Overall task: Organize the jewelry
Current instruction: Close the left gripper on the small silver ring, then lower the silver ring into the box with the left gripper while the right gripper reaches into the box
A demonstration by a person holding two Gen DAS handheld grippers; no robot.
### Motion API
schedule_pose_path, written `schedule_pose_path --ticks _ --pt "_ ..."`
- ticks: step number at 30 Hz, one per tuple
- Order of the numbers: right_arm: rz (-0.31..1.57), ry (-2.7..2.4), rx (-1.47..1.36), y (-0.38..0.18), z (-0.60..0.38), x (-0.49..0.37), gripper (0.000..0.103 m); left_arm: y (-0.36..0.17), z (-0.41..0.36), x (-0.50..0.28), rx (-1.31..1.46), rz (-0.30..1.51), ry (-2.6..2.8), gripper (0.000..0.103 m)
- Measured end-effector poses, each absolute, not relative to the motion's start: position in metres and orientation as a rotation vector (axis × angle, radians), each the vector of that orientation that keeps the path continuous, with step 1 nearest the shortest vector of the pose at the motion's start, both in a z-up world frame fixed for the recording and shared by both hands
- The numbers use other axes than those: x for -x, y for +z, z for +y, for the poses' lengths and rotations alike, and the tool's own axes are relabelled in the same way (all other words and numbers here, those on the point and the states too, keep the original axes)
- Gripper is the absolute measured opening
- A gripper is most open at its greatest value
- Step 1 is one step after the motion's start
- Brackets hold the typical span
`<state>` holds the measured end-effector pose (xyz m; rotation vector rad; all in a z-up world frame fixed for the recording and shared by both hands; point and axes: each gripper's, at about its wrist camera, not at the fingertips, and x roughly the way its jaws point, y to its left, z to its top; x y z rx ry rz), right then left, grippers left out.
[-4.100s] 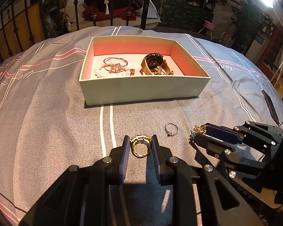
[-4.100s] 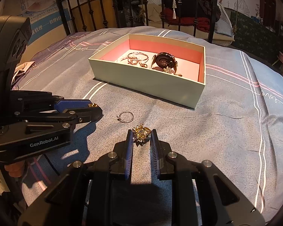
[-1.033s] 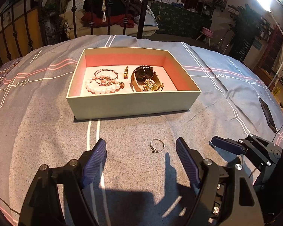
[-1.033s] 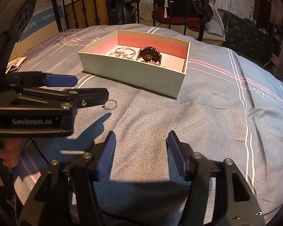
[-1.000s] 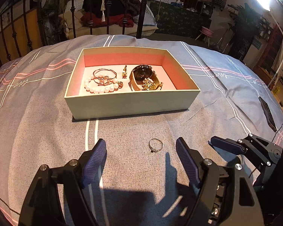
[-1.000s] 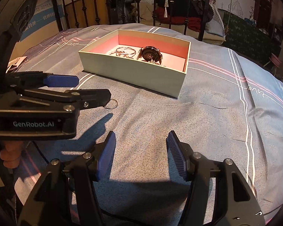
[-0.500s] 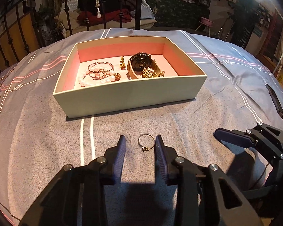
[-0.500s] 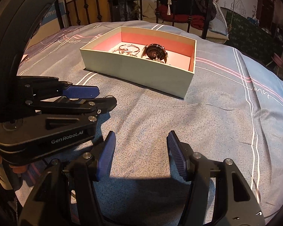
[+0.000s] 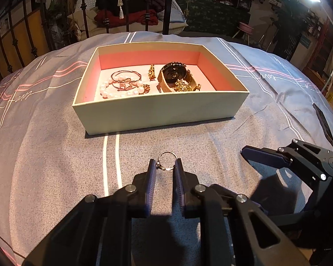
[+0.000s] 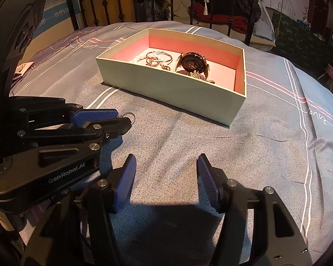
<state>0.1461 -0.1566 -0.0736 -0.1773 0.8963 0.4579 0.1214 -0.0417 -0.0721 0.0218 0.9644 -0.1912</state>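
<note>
A thin silver ring (image 9: 166, 152) lies on the grey bedcover just in front of an open pale-green box (image 9: 157, 113) with a pink lining. My left gripper (image 9: 165, 166) has the ring between its fingertips; its jaws are closing and the pads touch the ring's sides. In the right wrist view the ring (image 10: 131, 116) pokes out past the left gripper (image 10: 122, 119). Inside the box lie a pearl bracelet (image 9: 120, 92), a rose bangle (image 9: 124, 76), a dark-faced watch (image 9: 175, 75) and a gold brooch (image 9: 181, 86). My right gripper (image 10: 166, 158) hovers open over bare cover, holding nothing.
The box (image 10: 166, 86) sits mid-bed on a grey cover with pink and white stripes. A black iron bed rail (image 9: 166, 4) stands behind it. A flat dark object (image 9: 324, 122) lies near the right edge. One finger of the right gripper (image 9: 261, 155) reaches in beside the ring.
The left gripper's wide-open jaws have come together around the silver ring after moving up to it. The right gripper has stayed open and still.
</note>
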Motion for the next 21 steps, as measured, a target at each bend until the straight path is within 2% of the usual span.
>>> schedule_pose_path --ticks 5,9,14,18,20,21 --pt "0.896 0.477 0.177 -0.073 -0.155 -0.146 0.045 -0.071 -0.04 -0.12 -0.019 0.965 -0.192 0.015" --pt "0.897 0.478 0.18 -0.074 -0.154 -0.147 0.045 -0.07 -0.04 -0.119 -0.025 0.961 -0.183 0.015" --pt "0.896 0.478 0.179 -0.074 -0.154 -0.147 0.045 -0.069 -0.043 -0.119 -0.038 0.956 -0.19 0.024" --pt "0.896 0.479 0.178 -0.074 -0.154 -0.146 0.045 -0.072 -0.051 -0.126 -0.057 0.962 -0.198 0.024" --pt "0.897 0.479 0.178 -0.074 -0.154 -0.146 0.045 -0.072 -0.052 -0.128 -0.074 0.961 -0.195 0.016" --pt "0.896 0.48 0.177 -0.074 -0.154 -0.146 0.045 -0.072 -0.053 -0.128 -0.08 0.959 -0.198 0.006"
